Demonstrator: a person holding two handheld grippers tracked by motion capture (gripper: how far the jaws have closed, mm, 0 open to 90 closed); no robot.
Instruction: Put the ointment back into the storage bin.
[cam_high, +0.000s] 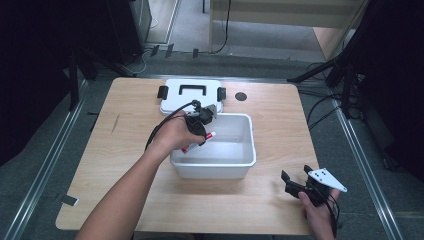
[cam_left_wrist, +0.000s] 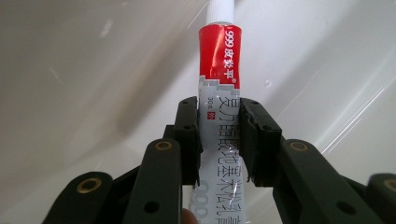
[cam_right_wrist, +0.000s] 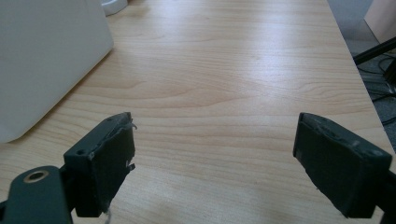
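A red and white tube (cam_left_wrist: 219, 93) with a white cap is clamped between the jaws of my left gripper (cam_left_wrist: 219, 135). In the high view that left gripper (cam_high: 200, 131) hangs over the left rim of the white bin (cam_high: 240, 162), and the tube (cam_high: 197, 143) slants down inside it, cap toward the bin's middle. The left gripper view has the bin's white inner walls behind the tube. My right gripper (cam_high: 296, 176) rests low at the table's front right, open, with nothing between its jaws; in the right gripper view the right gripper (cam_right_wrist: 215, 154) has bare wood ahead.
The bin's white lid (cam_high: 191, 94) with black handle and clips lies flat behind the bin. A small dark disc (cam_high: 241, 96) sits right of it. The bin's outer wall (cam_right_wrist: 46, 60) stands left of my right gripper. Tripod legs and cables surround the wooden table (cam_high: 125, 165).
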